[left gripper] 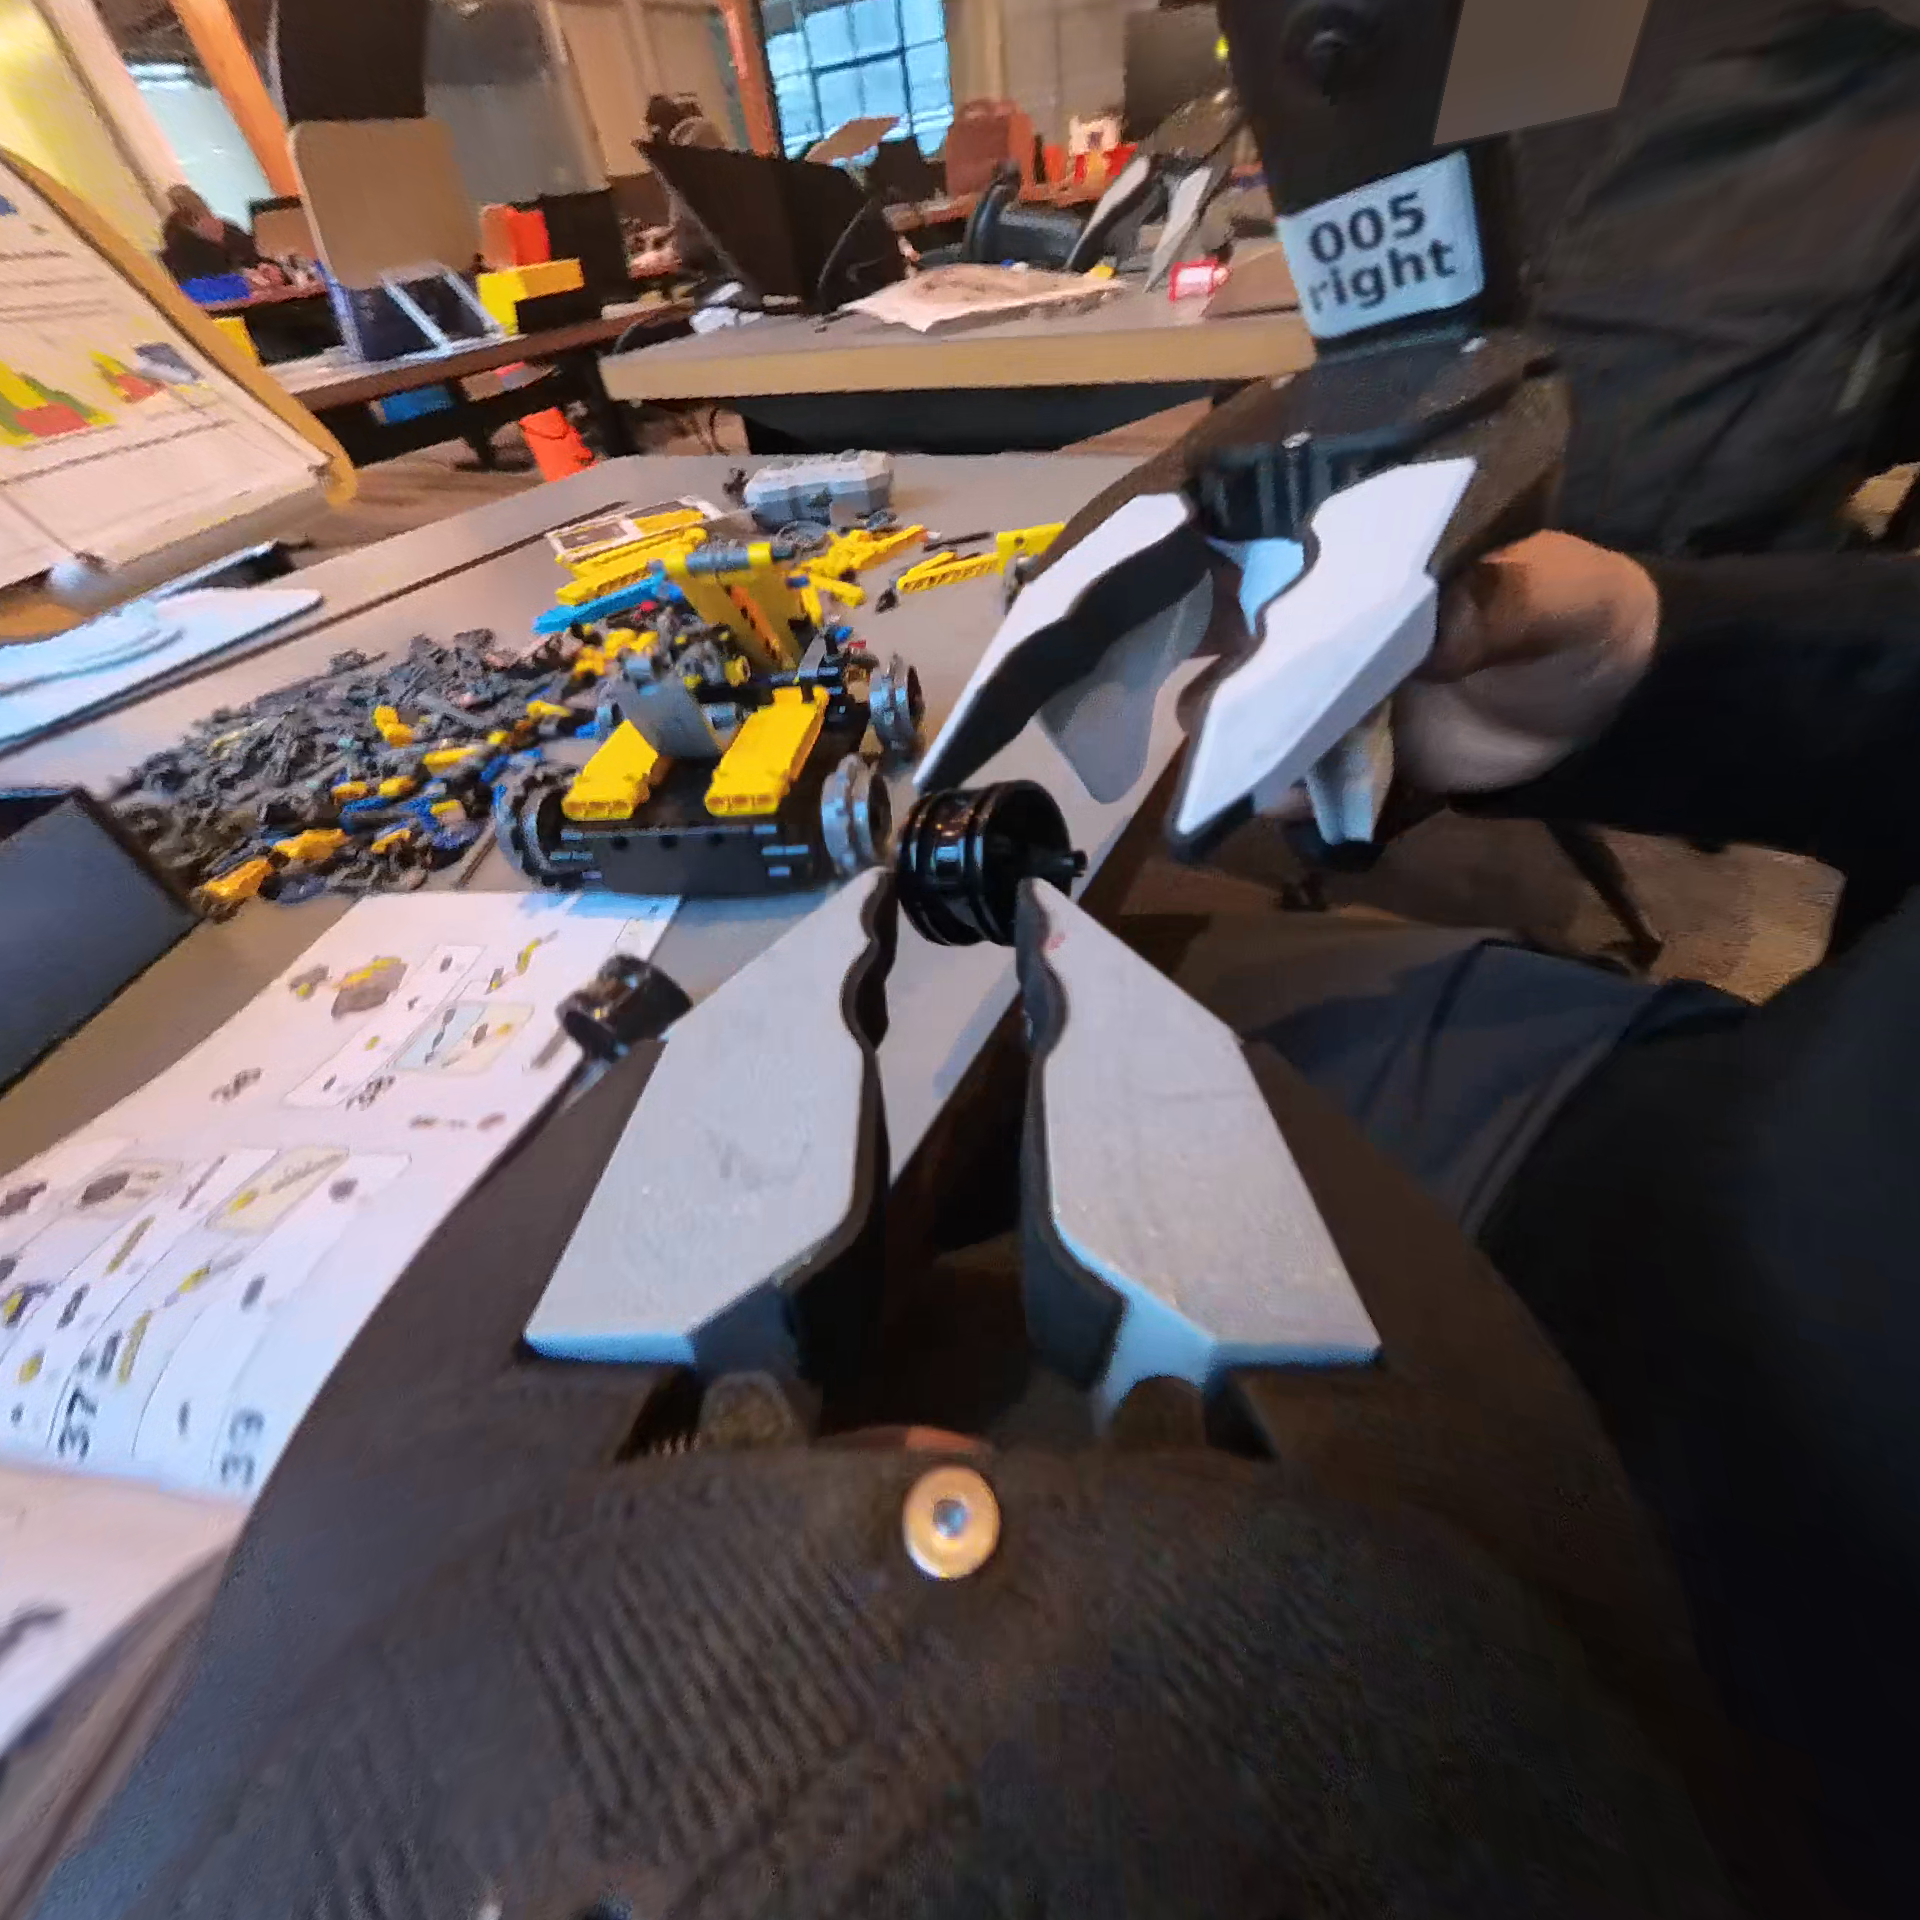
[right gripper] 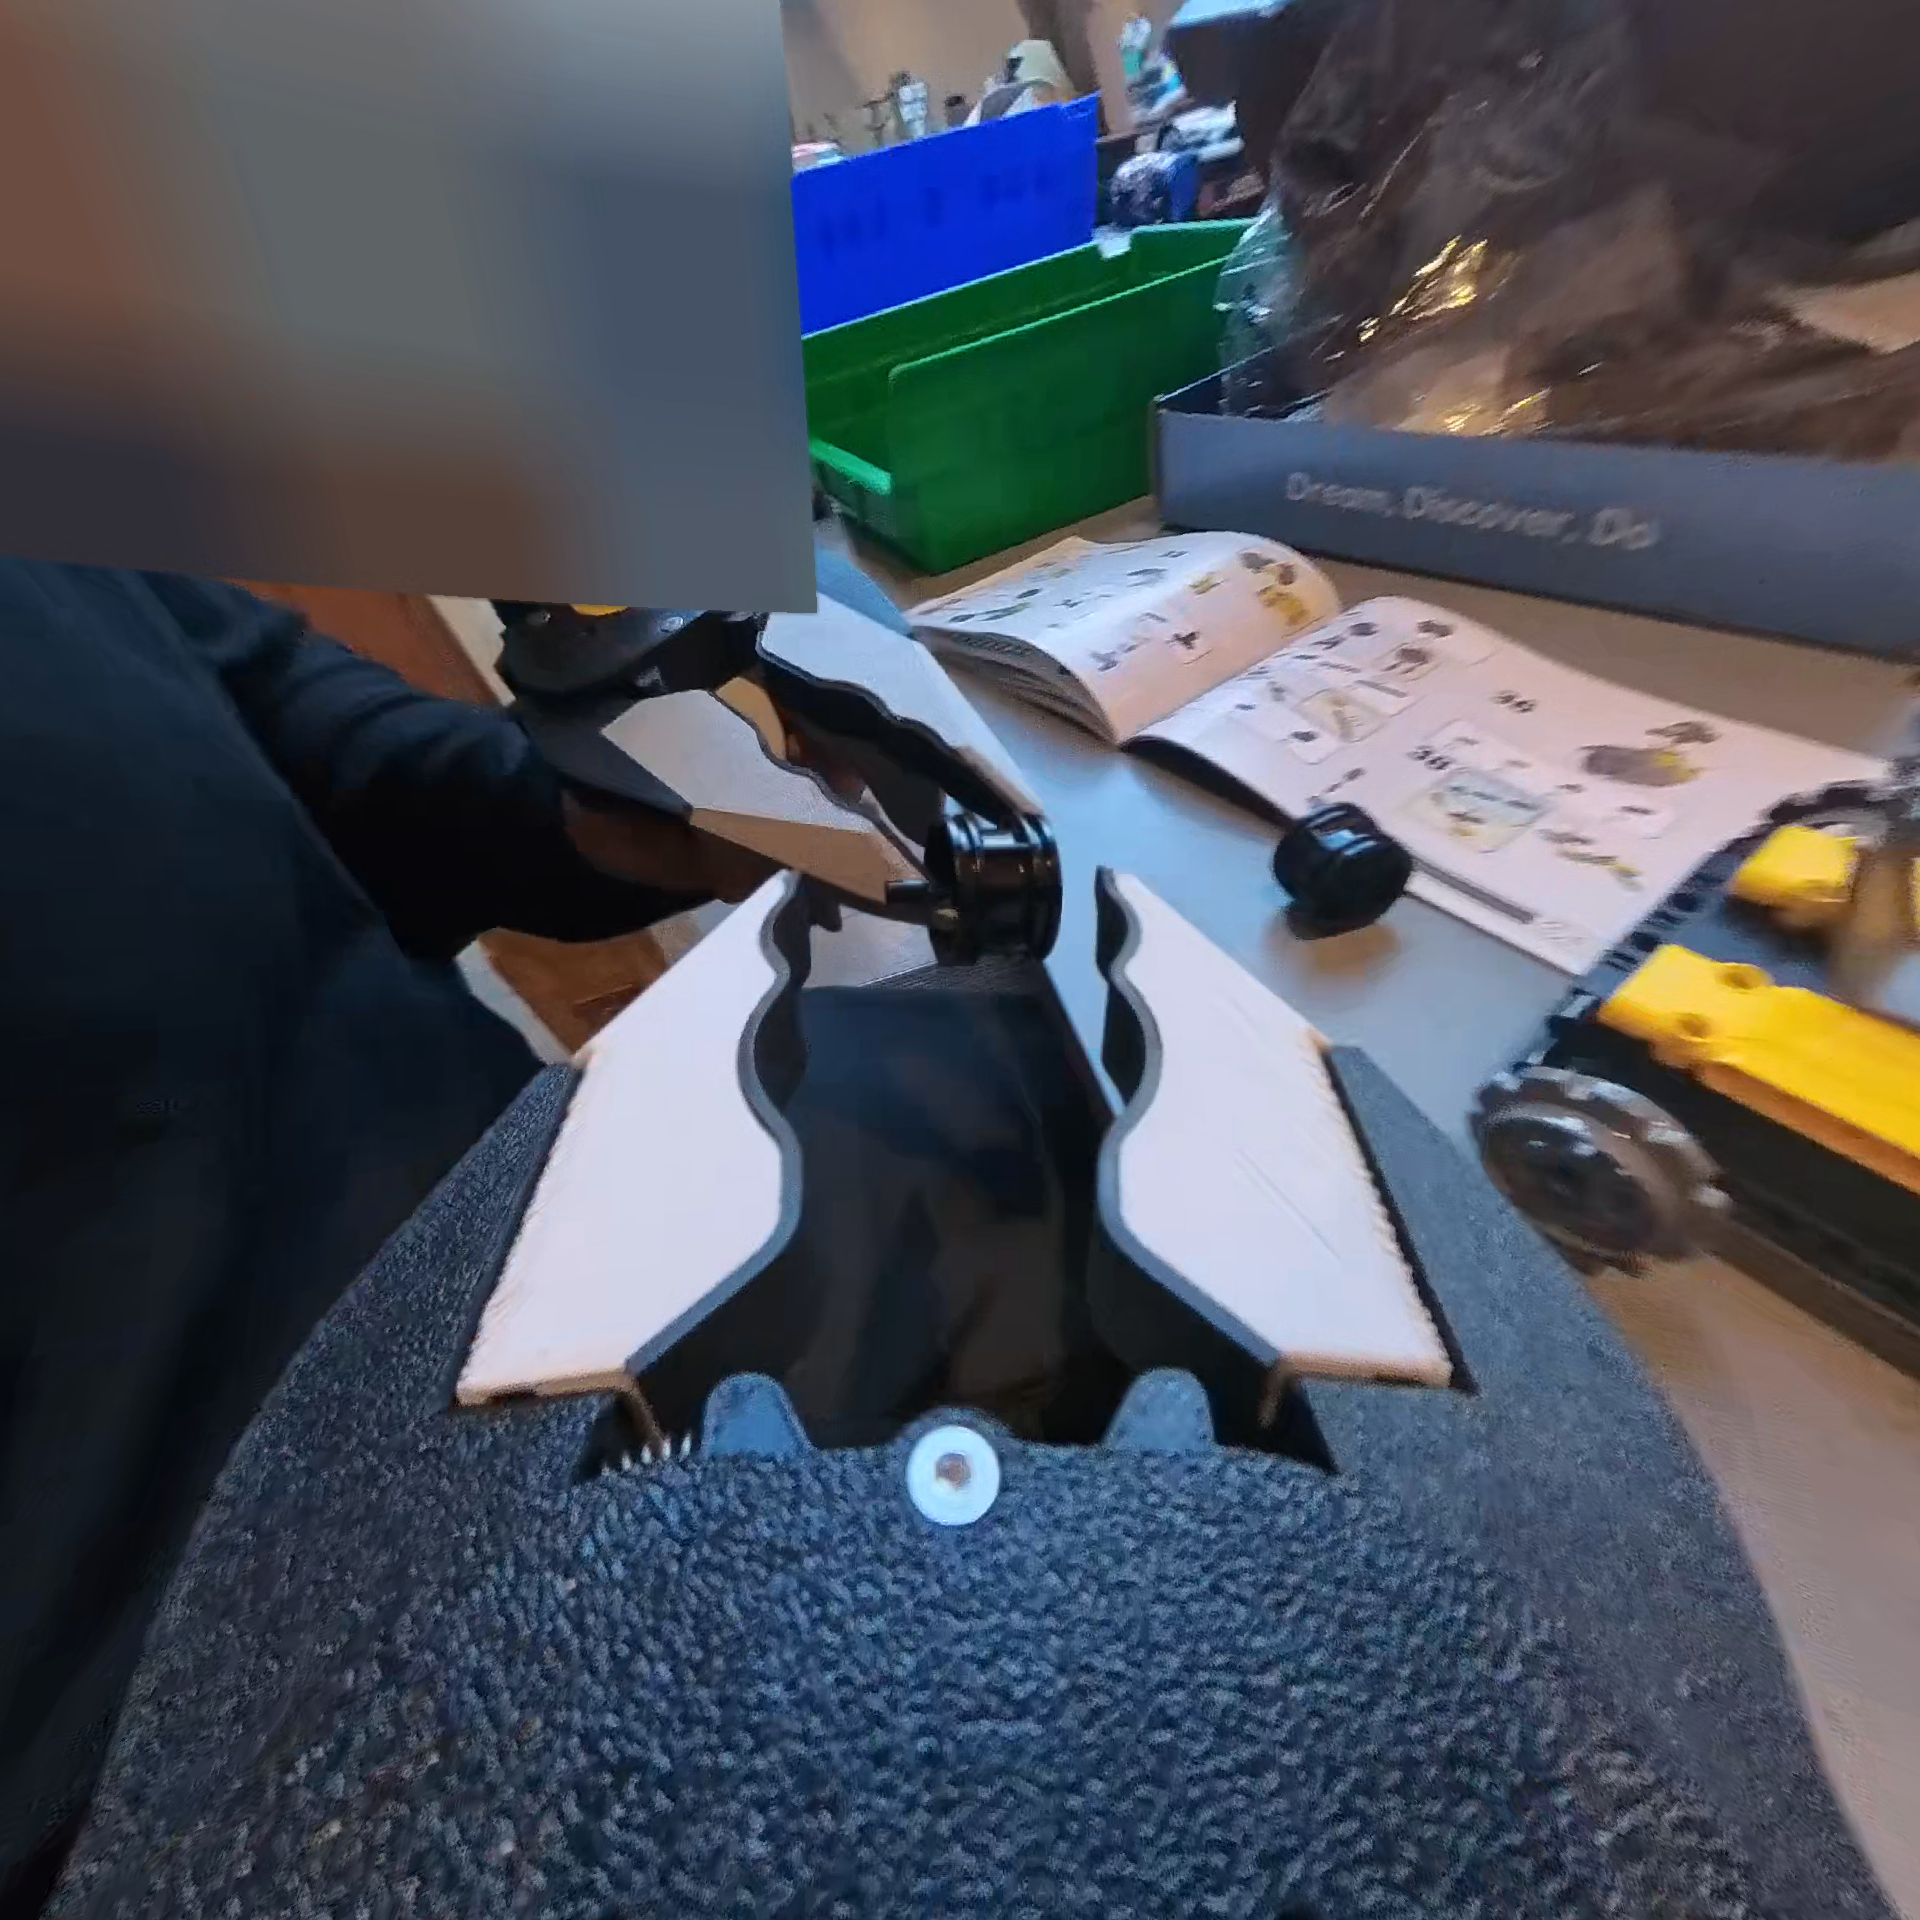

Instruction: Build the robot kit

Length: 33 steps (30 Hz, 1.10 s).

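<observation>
Black wheel hub (left gripper: 977,862) held off the near table edge (left gripper: 1132,831), just in front of the yellow-and-black model vehicle (left gripper: 717,779), with open air beneath and dark clothing close behind. Green bin (right gripper: 997,416) beyond the open instruction booklet (right gripper: 1351,717), contents not visible; grey box (right gripper: 1538,520) holding a dark crinkled bag (right gripper: 1558,229). Left gripper (left gripper: 951,894) narrowed and clamped on the hub; right gripper (right gripper: 945,904) spread wide, empty, tips just short of it.

Soft daylight from a far window (left gripper: 857,73) lights the left wrist view; fisheye bending warps edges, and motion blur smears the booklet (right gripper: 1351,707).
</observation>
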Tool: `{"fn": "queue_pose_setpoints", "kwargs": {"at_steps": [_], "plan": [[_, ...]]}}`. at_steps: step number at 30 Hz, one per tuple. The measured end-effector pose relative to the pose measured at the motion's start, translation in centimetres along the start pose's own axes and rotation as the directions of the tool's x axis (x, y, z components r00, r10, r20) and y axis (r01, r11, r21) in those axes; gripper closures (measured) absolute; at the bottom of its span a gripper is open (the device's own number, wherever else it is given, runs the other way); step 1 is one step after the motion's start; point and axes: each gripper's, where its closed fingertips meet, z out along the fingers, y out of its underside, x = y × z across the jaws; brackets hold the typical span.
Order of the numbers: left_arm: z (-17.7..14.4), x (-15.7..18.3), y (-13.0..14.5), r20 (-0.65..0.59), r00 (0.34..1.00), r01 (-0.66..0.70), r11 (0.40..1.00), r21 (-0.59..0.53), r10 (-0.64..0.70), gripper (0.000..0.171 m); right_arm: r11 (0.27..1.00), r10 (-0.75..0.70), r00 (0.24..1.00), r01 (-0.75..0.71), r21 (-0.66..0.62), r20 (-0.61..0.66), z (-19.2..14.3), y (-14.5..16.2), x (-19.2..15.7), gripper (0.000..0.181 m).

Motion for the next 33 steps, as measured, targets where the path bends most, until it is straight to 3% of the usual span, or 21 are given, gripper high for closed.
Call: {"fn": "queue_pose_setpoints", "kwargs": {"at_steps": [6,11,15,18,22,25,29,33], "plan": [[-2.9,0.3,2.6,0.102,0.991,0.097,0.994,-0.059,-0.091,0.151,0.995,-0.007,0.998,0.014,-0.095,0.070,3.1,1.7,-1.7,0.127],[-6.1,-1.3,2.6,0.196,0.971,0.145,0.989,-0.011,-0.140,0.151,0.982,-0.115,0.991,0.124,-0.139,0.071,6.4,1.4,-2.5,0.127],[-7.8,-2.4,2.6,0.193,0.960,0.197,0.979,0.040,-0.202,0.151,0.965,-0.184,0.977,0.200,-0.171,0.106,9.2,1.2,-3.3,0.126],[-8.9,-3.7,2.3,0.201,0.968,0.138,0.988,0.066,-0.149,0.151,0.958,-0.201,0.971,0.222,-0.180,0.131,10.7,1.0,-3.3,0.125],[-10.4,-4.8,0.8,0.279,0.952,-0.153,0.985,0.085,0.124,0.152,0.960,-0.217,0.966,0.238,-0.148,0.142,11.3,0.2,-3.2,0.126],[-10.3,-4.0,0.4,0.264,0.936,-0.263,0.961,0.085,0.233,0.152,0.955,-0.256,0.954,0.274,-0.108,0.156,11.1,-0.6,-3.5,0.126],[-9.6,-3.2,0.7,0.239,0.937,-0.279,0.958,0.068,0.256,0.151,0.927,-0.339,0.928,0.358,-0.112,0.155,10.4,-0.6,-3.5,0.128],[-8.8,-2.7,0.9,0.173,0.979,-0.123,0.988,0.091,0.106,0.151,0.940,-0.299,0.935,0.323,-0.111,0.189,9.3,-0.2,-3.8,0.143]]}}
